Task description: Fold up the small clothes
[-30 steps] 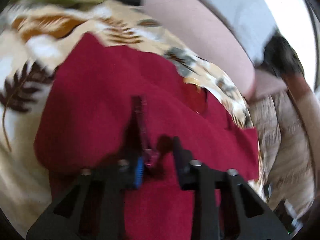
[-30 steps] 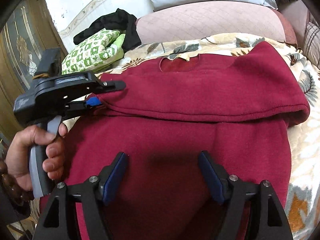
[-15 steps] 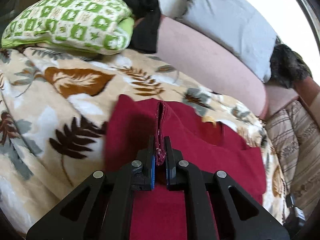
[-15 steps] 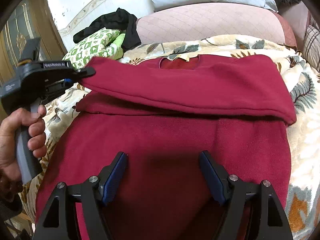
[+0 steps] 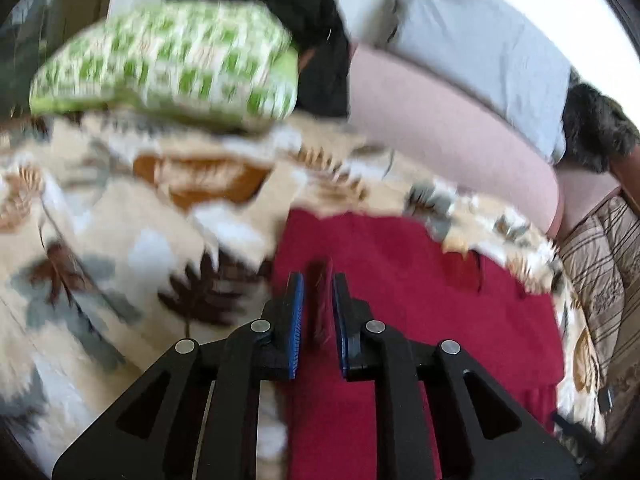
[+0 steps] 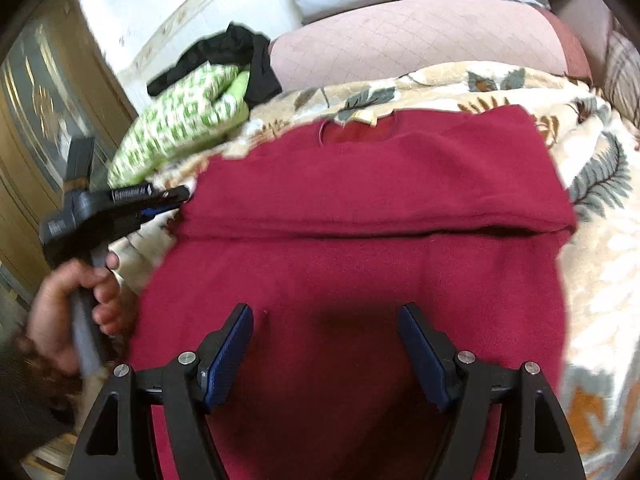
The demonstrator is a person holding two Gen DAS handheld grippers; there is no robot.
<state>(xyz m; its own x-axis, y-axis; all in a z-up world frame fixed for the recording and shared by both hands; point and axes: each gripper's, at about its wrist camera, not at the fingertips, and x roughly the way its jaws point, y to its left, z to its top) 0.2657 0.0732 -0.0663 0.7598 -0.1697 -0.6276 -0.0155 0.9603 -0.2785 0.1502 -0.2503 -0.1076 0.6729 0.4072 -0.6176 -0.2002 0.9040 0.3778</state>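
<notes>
On leaf-print blanket: red garment, top folded over. Left gripper slightly parted at its edge; right gripper wide apart above it.

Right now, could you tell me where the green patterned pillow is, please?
The green patterned pillow lies upper left in the right wrist view, on the leaf-print blanket, beside black clothes.

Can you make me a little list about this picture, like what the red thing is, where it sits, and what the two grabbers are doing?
garment: red sweater, top part folded down over itself
surface: leaf-print blanket
left gripper: slightly open at the sweater's left edge
right gripper: wide open above the lower part
nearby: green patterned pillow, black clothing
</notes>
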